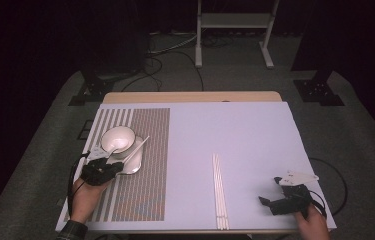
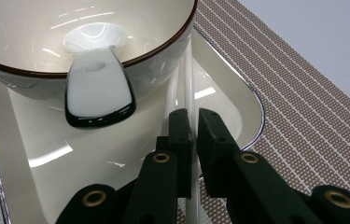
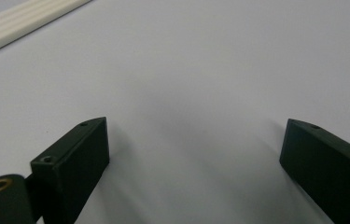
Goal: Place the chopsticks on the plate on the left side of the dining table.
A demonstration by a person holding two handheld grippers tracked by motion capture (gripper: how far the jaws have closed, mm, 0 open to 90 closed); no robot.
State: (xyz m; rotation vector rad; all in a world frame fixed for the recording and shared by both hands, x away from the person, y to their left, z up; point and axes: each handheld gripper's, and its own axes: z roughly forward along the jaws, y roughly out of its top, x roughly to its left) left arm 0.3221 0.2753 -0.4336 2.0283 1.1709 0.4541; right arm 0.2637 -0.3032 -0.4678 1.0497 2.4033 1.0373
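A white bowl (image 1: pixel 118 138) with a dark rim (image 2: pixel 70 28) stands on a white rectangular plate (image 1: pixel 134 161) (image 2: pixel 228 93) at the table's left. A white spoon (image 2: pixel 98 88) lies in the bowl, its handle end hanging over the rim. My left gripper (image 1: pixel 115 165) (image 2: pixel 193 116) hovers over the plate beside the bowl, shut on a thin white chopstick (image 1: pixel 140 146) (image 2: pixel 189 79) that slants up past the bowl. At the front right, my right gripper (image 1: pixel 270 190) (image 3: pixel 193 144) stands open over the bare white table, nothing between its fingers.
The plate sits on a brown striped placemat (image 1: pixel 145 165) (image 2: pixel 312 107). Several white chopsticks (image 1: pixel 219 192) (image 3: pixel 23 23) lie side by side near the front middle of the white tabletop (image 1: pixel 245 135). Beyond the table, a metal stand (image 1: pixel 232 30) and cables lie on the floor.
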